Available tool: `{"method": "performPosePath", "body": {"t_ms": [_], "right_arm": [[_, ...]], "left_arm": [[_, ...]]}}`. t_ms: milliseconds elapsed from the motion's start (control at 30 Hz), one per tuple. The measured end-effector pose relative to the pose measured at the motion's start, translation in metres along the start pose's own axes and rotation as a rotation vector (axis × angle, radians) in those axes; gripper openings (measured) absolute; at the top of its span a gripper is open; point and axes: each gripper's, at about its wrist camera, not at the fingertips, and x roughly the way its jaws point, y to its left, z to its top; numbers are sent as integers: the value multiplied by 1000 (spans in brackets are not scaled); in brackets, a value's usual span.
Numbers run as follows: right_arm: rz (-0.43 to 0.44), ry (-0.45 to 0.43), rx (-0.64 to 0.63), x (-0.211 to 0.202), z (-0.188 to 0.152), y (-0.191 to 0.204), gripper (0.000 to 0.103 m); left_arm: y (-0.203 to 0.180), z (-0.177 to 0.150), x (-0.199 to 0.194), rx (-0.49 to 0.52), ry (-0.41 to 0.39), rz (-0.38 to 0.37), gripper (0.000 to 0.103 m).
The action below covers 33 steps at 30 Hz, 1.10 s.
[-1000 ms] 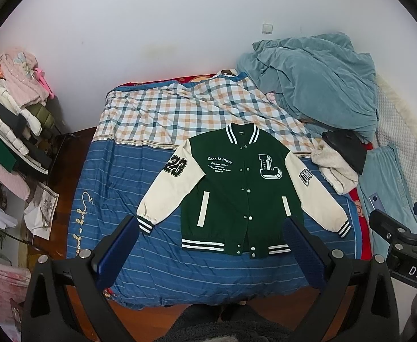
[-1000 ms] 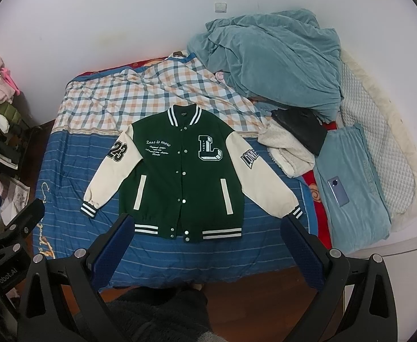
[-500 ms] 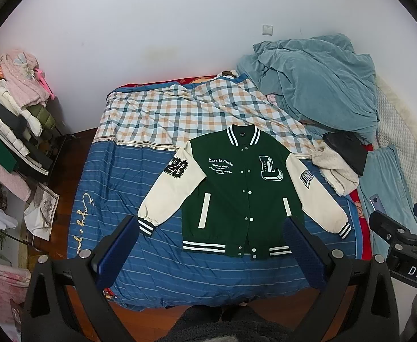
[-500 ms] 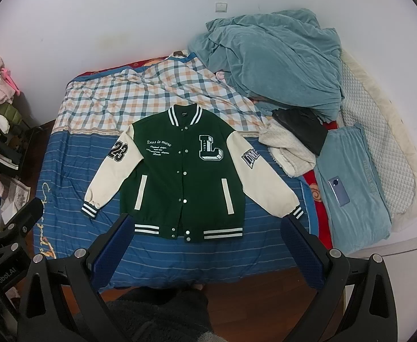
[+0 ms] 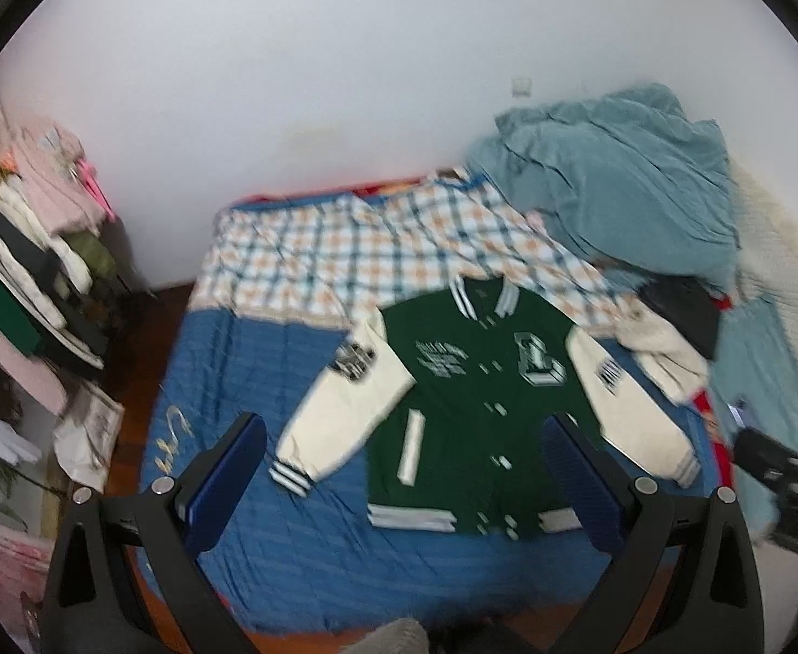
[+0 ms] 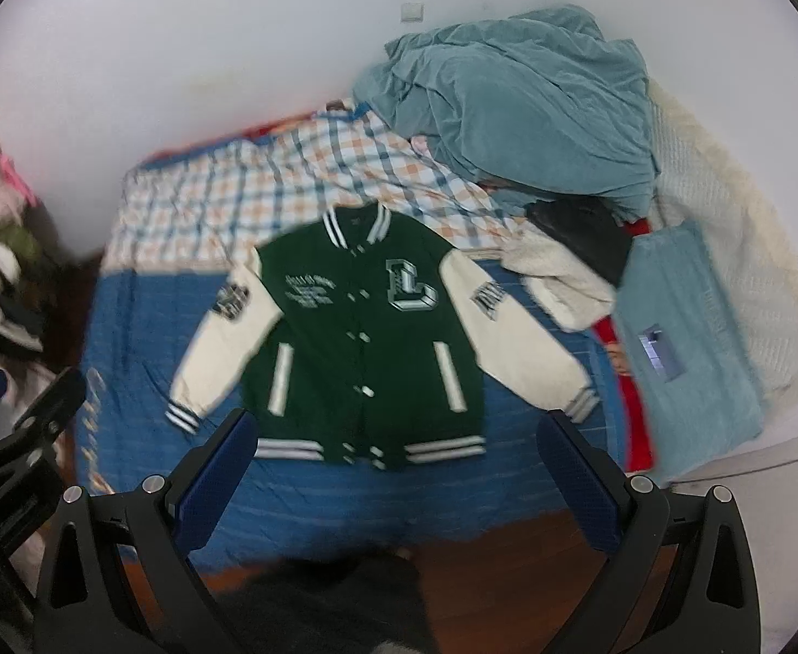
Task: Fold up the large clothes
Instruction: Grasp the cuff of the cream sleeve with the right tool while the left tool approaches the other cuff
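A green varsity jacket (image 5: 470, 409) with cream sleeves lies flat, front up and buttoned, on the blue striped bed cover (image 5: 268, 381). It also shows in the right wrist view (image 6: 366, 349), with both sleeves spread out to the sides. My left gripper (image 5: 404, 485) is open and empty, held above the jacket's hem and left cuff (image 5: 290, 477). My right gripper (image 6: 393, 477) is open and empty above the hem near the bed's front edge. Both views are blurred by motion.
A teal blanket (image 6: 519, 109) is heaped at the bed's back right, with a dark garment (image 6: 584, 234) and a white fleece (image 6: 557, 283) beside it. A phone (image 6: 658, 351) lies on a folded teal cloth. A clothes rack (image 5: 23, 283) stands at the left. Wooden floor (image 6: 508, 572) runs along the front.
Both grippers have moved forward and down toward the bed, so the jacket looks larger. The jaws stay open. The jacket has not moved.
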Motion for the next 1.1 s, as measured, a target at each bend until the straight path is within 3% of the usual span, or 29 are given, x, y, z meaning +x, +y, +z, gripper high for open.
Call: {"method": "performPosePath", "body": {"t_ms": [133,233,367,400,533,567,800,933,1100], "right_arm": [[121,-91,135,35,-9,-15,103],[91,-84,216,75,-24,-31,103],[-1,-5,346,146,-48,-64,103],[-11,13,381,161,-54,-78,103],[-25,94,597,247,-90,-149,83],[-30,110,642,265,-99,-166,82],[70,144,1059,428,-169,-313,82],[63,123,1208,514,-199,-380,82],[41,92,1280,593,-207,-435,82]], "left_arm": [[5,-5,52,22,-30,29,103],[2,-15,94,18,0,21,103],[-14,-34,146,13,70,35,103],[-19,-39,157,14,85,45,103],[-41,-63,217,25,162,99,103],[-48,-70,235,31,190,113,103],[-87,-107,339,56,332,244,103],[-108,-130,394,66,406,293,103],[-132,-143,445,89,456,308,103]]}}
